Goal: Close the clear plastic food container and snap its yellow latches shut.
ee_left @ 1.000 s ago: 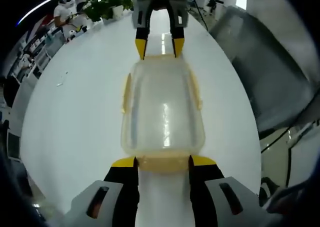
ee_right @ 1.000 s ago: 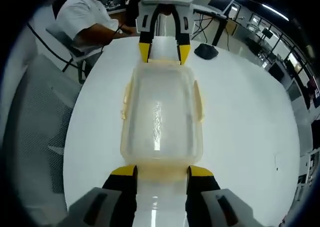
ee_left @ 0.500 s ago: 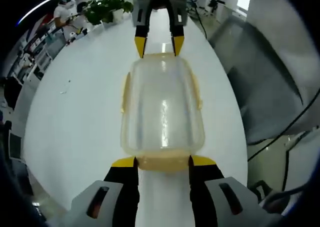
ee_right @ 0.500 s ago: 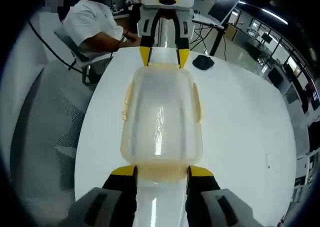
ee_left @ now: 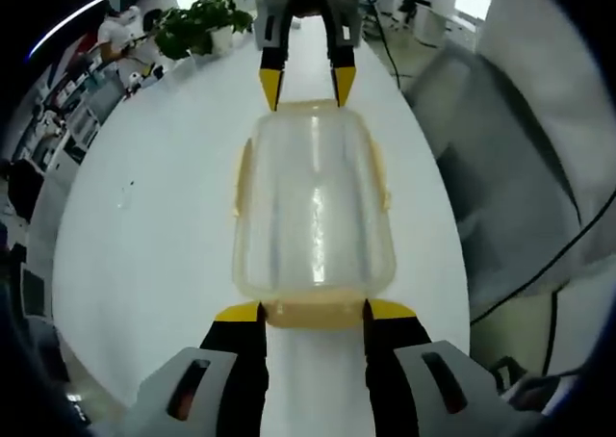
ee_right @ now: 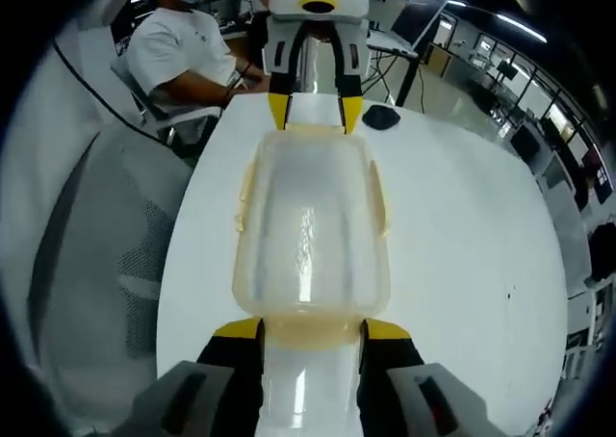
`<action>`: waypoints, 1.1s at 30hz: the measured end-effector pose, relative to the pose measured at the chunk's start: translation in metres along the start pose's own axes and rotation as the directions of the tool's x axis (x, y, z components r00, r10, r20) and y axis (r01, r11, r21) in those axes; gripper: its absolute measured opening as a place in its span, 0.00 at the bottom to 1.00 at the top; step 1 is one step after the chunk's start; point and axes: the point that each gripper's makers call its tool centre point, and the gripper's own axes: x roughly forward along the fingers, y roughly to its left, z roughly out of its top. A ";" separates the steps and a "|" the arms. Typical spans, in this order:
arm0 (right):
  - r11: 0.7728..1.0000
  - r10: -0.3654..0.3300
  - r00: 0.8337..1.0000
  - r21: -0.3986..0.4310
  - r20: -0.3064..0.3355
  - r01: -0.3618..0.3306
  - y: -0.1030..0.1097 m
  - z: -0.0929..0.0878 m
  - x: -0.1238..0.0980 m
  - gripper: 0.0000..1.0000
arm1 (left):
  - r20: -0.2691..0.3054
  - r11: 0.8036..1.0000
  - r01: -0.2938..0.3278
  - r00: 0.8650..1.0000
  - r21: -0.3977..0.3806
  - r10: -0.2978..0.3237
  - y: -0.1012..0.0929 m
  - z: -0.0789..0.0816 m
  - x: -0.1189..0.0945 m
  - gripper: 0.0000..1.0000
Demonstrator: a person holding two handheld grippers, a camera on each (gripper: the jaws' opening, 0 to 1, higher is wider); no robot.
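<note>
- Bracketing the near end of the clear plastic food container, the left gripper has its yellow-tipped jaws spread wide, one either side of the pale yellow end latch; whether they touch it I cannot tell.
- The right gripper stands the same way at the opposite end, jaws wide around that end's yellow latch.
- Between the two grippers the container, lid on, appears raised above the white round table.
- The long-side yellow latches seem to flare outward, so judged unsnapped; the end latches' state is unclear.
- Judgement: lid closing looks done, latch snapping remains.
- Beyond are a grey mesh chair, a seated person in a white shirt and a green potted plant.
- No readable brand, label or writing anywhere.
</note>
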 end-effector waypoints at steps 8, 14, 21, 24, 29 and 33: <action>1.000 -0.012 1.000 0.010 -0.008 0.012 -0.001 -0.025 -0.015 0.36 | 0.001 1.000 -0.002 1.000 0.007 0.002 0.004 0.026 0.010 0.36; 1.000 -0.013 1.000 0.022 -0.014 0.014 -0.002 -0.043 -0.023 0.36 | -0.006 1.000 0.003 1.000 0.015 -0.003 0.009 0.044 0.021 0.36; 0.999 -0.010 1.000 0.037 -0.016 0.010 -0.001 -0.064 -0.031 0.36 | -0.008 1.000 0.017 1.000 0.021 -0.017 0.010 0.062 0.035 0.36; 0.999 -0.010 1.000 0.040 -0.019 0.011 0.000 -0.074 -0.034 0.36 | -0.013 0.999 0.025 1.000 0.029 -0.025 0.010 0.071 0.042 0.36; 0.999 -0.011 1.000 0.051 -0.017 0.012 0.001 -0.087 -0.038 0.36 | -0.019 0.999 0.032 0.999 0.033 -0.031 0.011 0.080 0.051 0.36; 0.998 -0.008 1.000 0.056 -0.021 0.009 0.003 -0.098 -0.040 0.36 | -0.019 0.999 0.037 0.999 0.036 -0.036 0.010 0.089 0.058 0.36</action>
